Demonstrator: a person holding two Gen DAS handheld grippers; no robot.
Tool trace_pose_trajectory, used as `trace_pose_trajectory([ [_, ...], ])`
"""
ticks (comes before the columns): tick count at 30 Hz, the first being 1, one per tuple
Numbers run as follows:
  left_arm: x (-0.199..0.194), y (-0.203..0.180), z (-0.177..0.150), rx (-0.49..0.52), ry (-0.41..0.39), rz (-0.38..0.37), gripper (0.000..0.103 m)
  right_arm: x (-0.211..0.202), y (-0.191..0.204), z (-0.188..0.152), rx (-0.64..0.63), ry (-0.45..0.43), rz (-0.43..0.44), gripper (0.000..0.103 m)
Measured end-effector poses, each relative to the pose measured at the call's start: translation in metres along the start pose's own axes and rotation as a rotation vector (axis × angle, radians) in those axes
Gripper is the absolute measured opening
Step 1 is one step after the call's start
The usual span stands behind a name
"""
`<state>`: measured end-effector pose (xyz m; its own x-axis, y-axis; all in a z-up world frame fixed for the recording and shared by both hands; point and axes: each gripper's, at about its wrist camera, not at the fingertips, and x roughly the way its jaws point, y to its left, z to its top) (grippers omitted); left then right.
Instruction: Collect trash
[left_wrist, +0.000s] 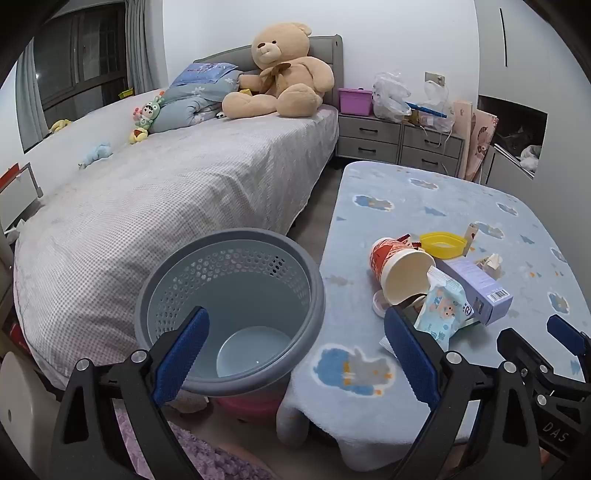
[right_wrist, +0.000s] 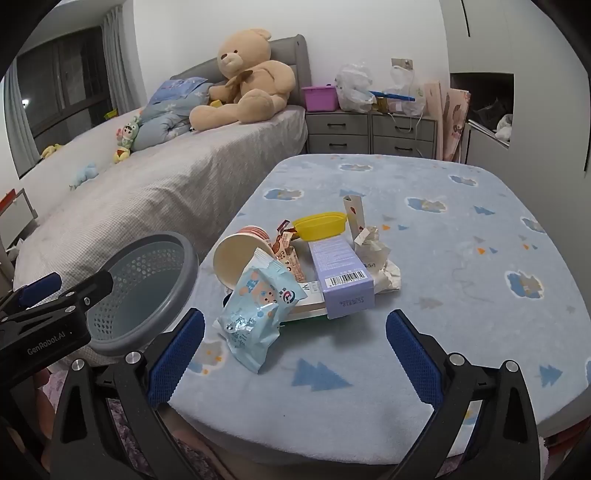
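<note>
Left to right, then. Off the surface's left edge: grey perforated bin (left_wrist: 229, 310), standing on the floor between bed (left_wrist: 166, 206) and surface (right_wrist: 443, 295), nothing in it yet. Left gripper (left_wrist: 295, 354) hanging right above that rim, jaws spread wide, holding nothing. Handy for the drop, useless for the pick.

Then the trash heap near the surface's front-left part: tipped paper cup (right_wrist: 240, 258) with mouth toward the front edge, blue wipes pack (right_wrist: 258, 310) leaning on it, purple box (right_wrist: 341, 277) with long axis running front to back, yellow lid (right_wrist: 321, 223) and crumpled paper (right_wrist: 373, 247) behind.

Right gripper (right_wrist: 295, 354), also wide open and empty, pointed straight at the heap. Nearest thing, just ahead and slightly left: wipes pack. Probably the right side's job, then across to the bin.
</note>
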<state>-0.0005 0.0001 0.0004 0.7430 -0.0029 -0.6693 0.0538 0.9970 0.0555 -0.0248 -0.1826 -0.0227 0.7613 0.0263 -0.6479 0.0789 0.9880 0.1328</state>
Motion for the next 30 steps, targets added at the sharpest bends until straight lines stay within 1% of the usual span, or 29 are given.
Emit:
trace_pose_trajectory([
  [12, -0.001, 0.0, 0.0, 0.005, 0.005, 0.001, 0.091, -0.006, 0.005, 0.001, 0.002, -0.008, -0.003, 0.097],
  [17, -0.004, -0.01, -0.003, 0.007, 0.005, 0.001, 0.091, -0.005, 0.002, 0.0, 0.0, -0.007, -0.001, 0.097],
  [30, -0.004, -0.009, -0.002, 0.008, 0.003, 0.002, 0.091, -0.008, 0.003, 0.002, 0.005, -0.012, 0.005, 0.097],
])
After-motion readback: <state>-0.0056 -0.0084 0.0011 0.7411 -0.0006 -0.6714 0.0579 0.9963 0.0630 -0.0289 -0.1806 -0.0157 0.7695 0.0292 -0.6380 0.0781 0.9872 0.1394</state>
